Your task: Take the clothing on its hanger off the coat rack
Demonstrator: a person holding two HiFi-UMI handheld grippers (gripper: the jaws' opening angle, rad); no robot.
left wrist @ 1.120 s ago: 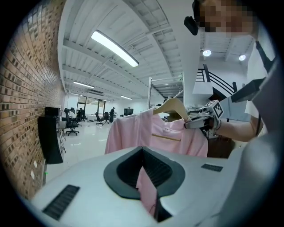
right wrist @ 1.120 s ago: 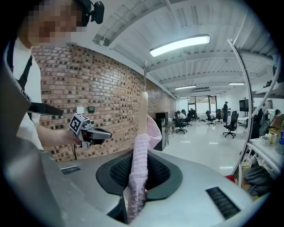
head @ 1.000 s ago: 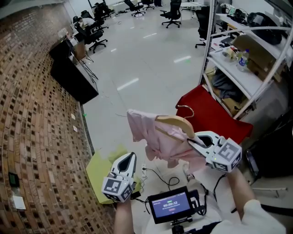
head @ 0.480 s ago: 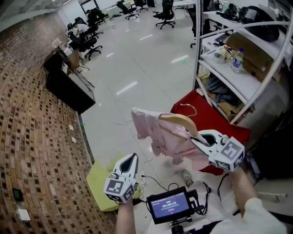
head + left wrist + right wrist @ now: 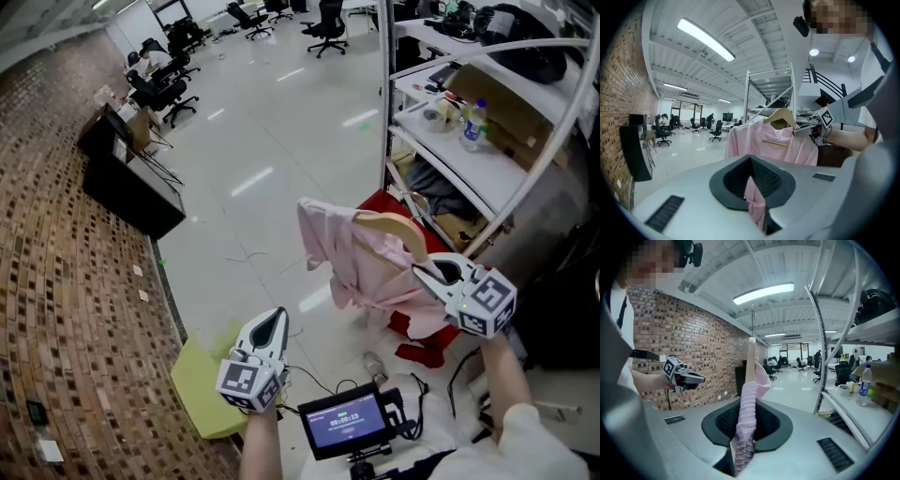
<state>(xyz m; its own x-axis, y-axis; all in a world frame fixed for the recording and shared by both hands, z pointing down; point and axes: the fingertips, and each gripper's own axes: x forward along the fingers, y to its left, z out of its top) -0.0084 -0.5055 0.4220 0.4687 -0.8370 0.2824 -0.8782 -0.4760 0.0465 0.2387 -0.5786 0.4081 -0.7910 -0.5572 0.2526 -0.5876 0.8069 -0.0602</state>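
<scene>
A pink garment (image 5: pixel 352 253) hangs on a wooden hanger (image 5: pixel 394 225), held in the air in front of the metal shelving. My right gripper (image 5: pixel 424 274) is shut on the garment's shoulder over the hanger's right arm. In the right gripper view, ribbed pink cloth (image 5: pixel 746 418) fills the jaws and the hanger's wood (image 5: pixel 751 362) stands up behind it. My left gripper (image 5: pixel 277 319) is lower left, apart from the garment, jaws together on nothing. From the left gripper view the garment (image 5: pixel 754 140) and the right gripper (image 5: pixel 799 131) lie ahead.
Metal shelving (image 5: pixel 487 141) with a bottle (image 5: pixel 473 122) and boxes stands at the right. Red cloth (image 5: pixel 412 323) lies on the floor below the garment. A yellow-green mat (image 5: pixel 202 384), a brick wall (image 5: pixel 66 281), a black desk (image 5: pixel 127 183) and office chairs (image 5: pixel 159 89) are to the left.
Both grippers and the garment have travelled across the room toward the shelving. The garment now hangs over the red cloth. The right gripper's hold is unchanged and the left still holds nothing.
</scene>
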